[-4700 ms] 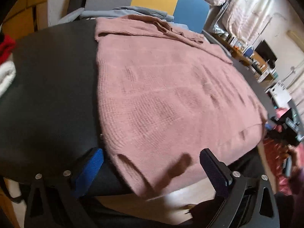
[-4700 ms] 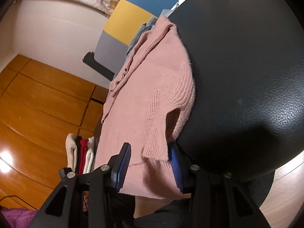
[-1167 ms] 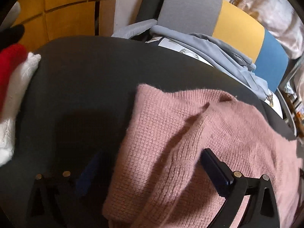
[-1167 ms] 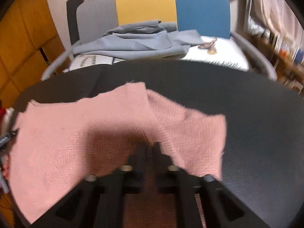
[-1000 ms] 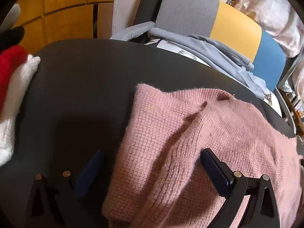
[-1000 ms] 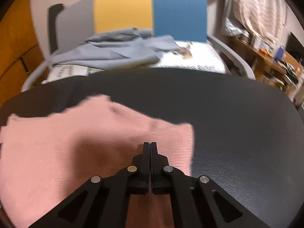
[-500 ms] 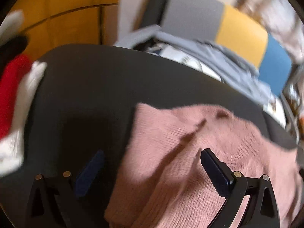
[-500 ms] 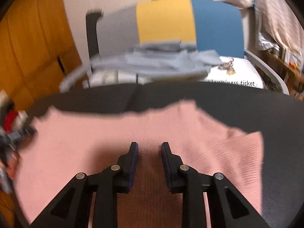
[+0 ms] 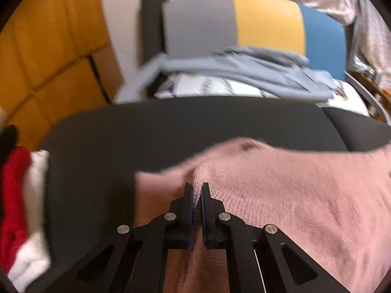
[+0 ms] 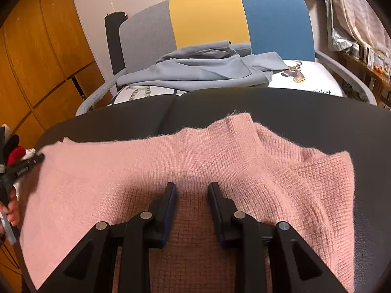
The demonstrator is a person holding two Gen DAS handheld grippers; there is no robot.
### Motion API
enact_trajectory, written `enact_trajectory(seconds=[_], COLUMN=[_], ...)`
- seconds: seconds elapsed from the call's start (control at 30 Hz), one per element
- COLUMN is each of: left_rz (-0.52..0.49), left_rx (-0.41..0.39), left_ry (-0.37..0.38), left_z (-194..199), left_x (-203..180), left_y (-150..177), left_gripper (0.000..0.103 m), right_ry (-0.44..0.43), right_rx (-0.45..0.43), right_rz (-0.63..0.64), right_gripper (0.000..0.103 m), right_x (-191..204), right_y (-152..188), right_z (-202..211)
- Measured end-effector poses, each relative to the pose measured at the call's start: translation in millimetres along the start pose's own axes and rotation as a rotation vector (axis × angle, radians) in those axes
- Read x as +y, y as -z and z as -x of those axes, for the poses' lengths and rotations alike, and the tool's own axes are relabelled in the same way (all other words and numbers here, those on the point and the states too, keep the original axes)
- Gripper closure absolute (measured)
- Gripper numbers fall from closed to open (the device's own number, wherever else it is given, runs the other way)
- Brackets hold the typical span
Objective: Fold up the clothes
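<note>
One view only — deer-print cushion

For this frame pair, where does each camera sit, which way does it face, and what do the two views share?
Left wrist: on the left tool, looking down over the pink knitted sweater, pinched between its fingers.
Right wrist: on the right tool, fingers apart over the sweater; the left tool and a hand show at the left edge.
Shared: sweater, black padded surface, grey-yellow-blue chair, grey garment.
</note>
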State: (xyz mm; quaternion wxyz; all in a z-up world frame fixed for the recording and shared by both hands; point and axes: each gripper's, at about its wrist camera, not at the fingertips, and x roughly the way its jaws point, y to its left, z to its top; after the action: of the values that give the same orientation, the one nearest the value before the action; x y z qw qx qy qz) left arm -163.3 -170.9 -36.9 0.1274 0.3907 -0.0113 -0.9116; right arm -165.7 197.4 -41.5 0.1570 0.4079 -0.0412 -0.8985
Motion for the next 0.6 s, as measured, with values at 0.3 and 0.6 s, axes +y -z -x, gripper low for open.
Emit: enact_trajectory(seconds=[0.3, 0.6], left_rz=[-0.032, 0.086], left_rx=[0.054, -0.003], left_ry=[-0.063, 0.102], left_z=[-15.4, 69.8], left_x=[7.8, 37.9], left_y=[9.6, 60.7], left_gripper=[0.069, 0.032], right_ry=[0.015, -0.063], right_rx=[-0.005, -0.069], right_rz=[0.008, -0.106], right_gripper=[0.075, 0.074], right_x=[1.9, 7.8], right_y=[0.5, 10.4], right_z=[1.2, 57.9])
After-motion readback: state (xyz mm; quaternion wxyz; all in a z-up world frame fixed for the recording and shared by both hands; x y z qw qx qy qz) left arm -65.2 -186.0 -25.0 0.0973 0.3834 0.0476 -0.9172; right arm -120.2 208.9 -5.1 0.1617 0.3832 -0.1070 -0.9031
